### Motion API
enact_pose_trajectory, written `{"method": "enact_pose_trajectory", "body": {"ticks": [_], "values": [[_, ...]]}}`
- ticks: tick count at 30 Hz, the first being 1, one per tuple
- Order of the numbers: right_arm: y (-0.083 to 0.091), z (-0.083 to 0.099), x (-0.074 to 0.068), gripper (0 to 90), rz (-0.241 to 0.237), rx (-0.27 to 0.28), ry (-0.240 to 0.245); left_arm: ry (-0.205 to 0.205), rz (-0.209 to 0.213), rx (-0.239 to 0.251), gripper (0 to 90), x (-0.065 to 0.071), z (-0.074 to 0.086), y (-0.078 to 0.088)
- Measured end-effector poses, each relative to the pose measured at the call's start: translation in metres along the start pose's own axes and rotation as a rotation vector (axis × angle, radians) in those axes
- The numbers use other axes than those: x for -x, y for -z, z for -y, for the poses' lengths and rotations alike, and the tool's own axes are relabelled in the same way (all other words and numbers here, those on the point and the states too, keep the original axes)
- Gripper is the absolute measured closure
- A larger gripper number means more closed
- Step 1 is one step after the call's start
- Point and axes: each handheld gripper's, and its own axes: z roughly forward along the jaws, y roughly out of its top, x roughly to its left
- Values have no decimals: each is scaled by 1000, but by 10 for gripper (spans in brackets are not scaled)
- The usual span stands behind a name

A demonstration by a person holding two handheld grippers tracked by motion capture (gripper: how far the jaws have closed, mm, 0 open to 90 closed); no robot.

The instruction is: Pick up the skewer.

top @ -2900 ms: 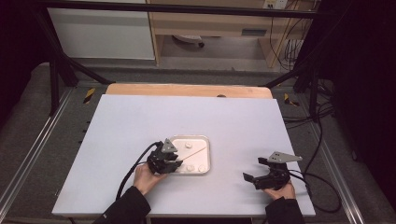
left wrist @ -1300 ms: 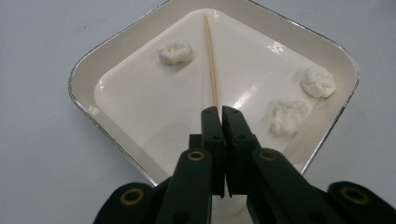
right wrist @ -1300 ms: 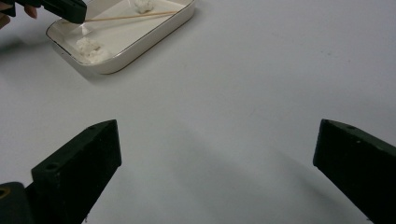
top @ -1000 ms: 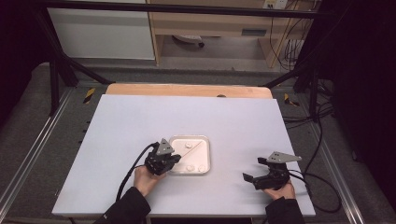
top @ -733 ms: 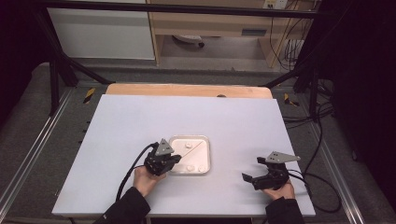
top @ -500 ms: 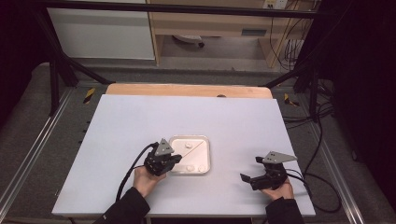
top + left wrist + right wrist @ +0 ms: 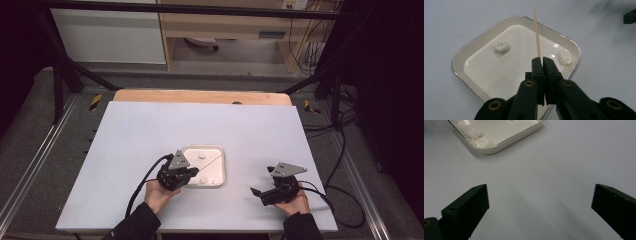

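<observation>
Left gripper view: we keep our left gripper [image 7: 541, 62] clamped on the wooden skewer [image 7: 537, 35] over the tray [image 7: 464, 53], lowering its tip squarely into a marshmallow piece [image 7: 501, 46]; right gripper [image 7: 539, 202] gapes empty.

The white table [image 7: 150, 135] carries one cream square tray [image 7: 220, 155] with a metal rim, lying near its front edge. A wooden strip [image 7: 200, 96] borders the far edge.
</observation>
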Motion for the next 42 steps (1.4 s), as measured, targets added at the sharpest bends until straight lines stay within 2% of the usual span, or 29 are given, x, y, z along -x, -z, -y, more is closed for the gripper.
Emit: {"method": "enact_pose_trajectory", "body": {"ticks": [5,16,19,20,23,27,29,35,41,42], "values": [[-3,-5,-7,17,10,-8,50,-13,11,-2,885,5,-2,0],[-8,-14,-18,22,30,-35,123,-41,32,-12,885,14,-6,-2],[-9,-16,-21,30,40,-43,156,-47,35,-14,885,16,-7,-2],[-8,-17,-22,32,53,-52,180,-51,37,-16,885,18,-7,-2],[-8,-18,-24,44,61,-56,200,-66,40,-23,885,21,-8,-2],[-9,-21,-29,63,77,-72,255,-80,48,-33,885,26,-9,-3],[-9,-21,-30,67,78,-75,261,-87,53,-35,885,28,-10,-3],[-10,-25,-36,93,111,-106,361,-111,59,-40,885,32,-16,-2],[-10,-30,-39,111,128,-113,410,-132,67,-40,885,37,-23,-3],[-10,-32,-40,121,131,-121,429,-130,69,-38,885,38,-24,-4]]}}
